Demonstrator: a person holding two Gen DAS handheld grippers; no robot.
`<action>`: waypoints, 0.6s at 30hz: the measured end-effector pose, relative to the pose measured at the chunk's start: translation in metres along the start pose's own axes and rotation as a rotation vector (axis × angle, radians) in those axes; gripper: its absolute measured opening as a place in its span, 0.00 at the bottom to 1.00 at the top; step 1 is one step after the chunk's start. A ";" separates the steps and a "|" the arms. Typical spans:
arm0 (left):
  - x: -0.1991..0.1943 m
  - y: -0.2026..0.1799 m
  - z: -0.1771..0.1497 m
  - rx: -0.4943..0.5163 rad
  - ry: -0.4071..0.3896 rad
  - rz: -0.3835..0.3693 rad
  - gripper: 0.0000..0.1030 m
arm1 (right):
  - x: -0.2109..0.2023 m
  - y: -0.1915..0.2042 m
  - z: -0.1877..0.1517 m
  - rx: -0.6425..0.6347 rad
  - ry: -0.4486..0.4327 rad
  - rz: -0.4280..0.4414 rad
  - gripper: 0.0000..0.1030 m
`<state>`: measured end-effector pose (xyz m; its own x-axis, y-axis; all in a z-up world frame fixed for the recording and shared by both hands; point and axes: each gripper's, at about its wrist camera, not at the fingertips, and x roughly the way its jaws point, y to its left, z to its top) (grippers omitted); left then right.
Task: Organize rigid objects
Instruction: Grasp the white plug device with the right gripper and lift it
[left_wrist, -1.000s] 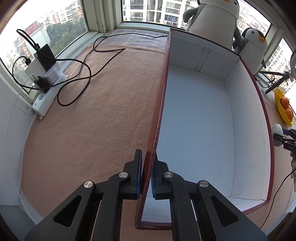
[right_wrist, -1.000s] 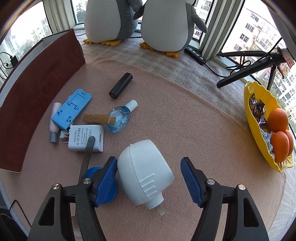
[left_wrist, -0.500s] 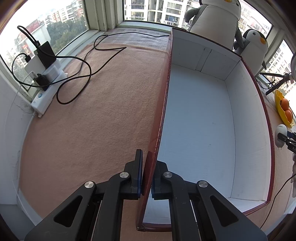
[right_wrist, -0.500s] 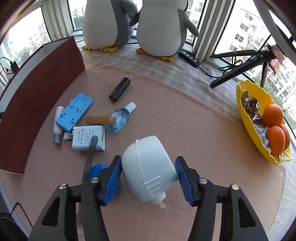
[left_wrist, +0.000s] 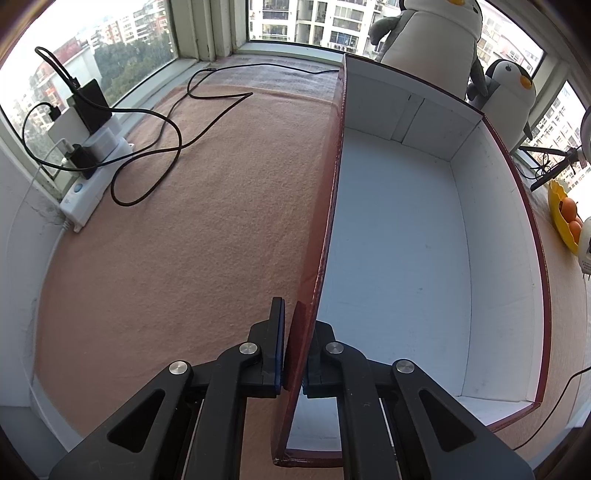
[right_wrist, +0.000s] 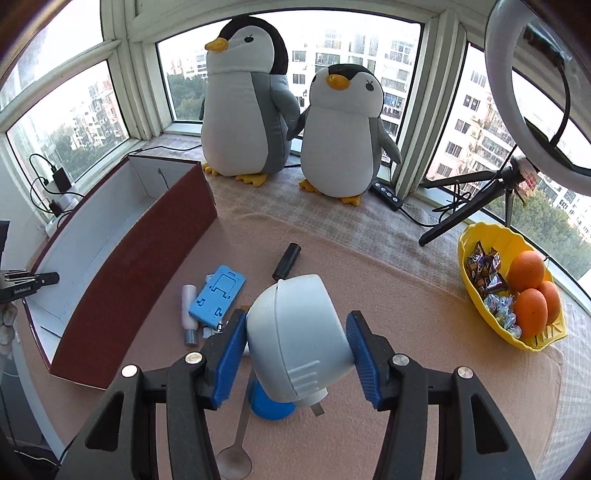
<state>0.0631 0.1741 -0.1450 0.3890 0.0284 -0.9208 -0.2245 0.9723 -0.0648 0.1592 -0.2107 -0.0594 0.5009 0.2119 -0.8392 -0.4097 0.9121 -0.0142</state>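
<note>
— Right claw (right_wrist: 295, 350) first: what's it doing?

— Clamped on the white dome-shaped gadget (right_wrist: 297, 338), one blue pad on each flank. It hangs above the pinkish cloth (right_wrist: 406, 314); a short stub pokes from its underside, too small for me to make out.

— And beneath it?

— It hides most of a blue round piece (right_wrist: 271, 404) and the upper handle of a metal spoon (right_wrist: 236, 452). Only the spoon's bowl shows plainly.

— The other loose things?

— Beyond my left pad lie a blue phone stand (right_wrist: 218, 297), a small white tube (right_wrist: 189, 314) just beside it, and a black cylinder (right_wrist: 286, 260) farther off. Something white peeks out under the stand, mostly covered by my finger; I cannot say what it is.

— Your left claw (left_wrist: 293, 354)?

— Narrow, pinching the near wall of the red box (left_wrist: 424, 258), one finger outside, one inside. The box floor is white; its near corner is cut off behind my fingers.

— Around all that?

— Two plush penguins (right_wrist: 243, 107) on the sill, a yellow bowl (right_wrist: 480, 314) of oranges and sweets at right, a ring light (right_wrist: 506, 96) partly out of frame, a power strip (left_wrist: 92, 173) with looping black cable at far left.
</note>
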 end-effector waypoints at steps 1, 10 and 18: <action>0.000 0.000 0.000 0.000 -0.001 -0.001 0.05 | -0.007 0.008 0.004 -0.010 -0.016 0.013 0.49; -0.001 0.000 0.000 0.006 -0.004 0.001 0.05 | -0.036 0.098 0.040 -0.136 -0.108 0.162 0.49; -0.002 -0.001 -0.001 0.010 -0.008 0.001 0.05 | -0.010 0.185 0.047 -0.267 -0.074 0.243 0.49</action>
<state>0.0622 0.1725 -0.1438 0.3956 0.0315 -0.9179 -0.2159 0.9746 -0.0596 0.1140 -0.0274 -0.0278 0.4142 0.4453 -0.7938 -0.7032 0.7103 0.0316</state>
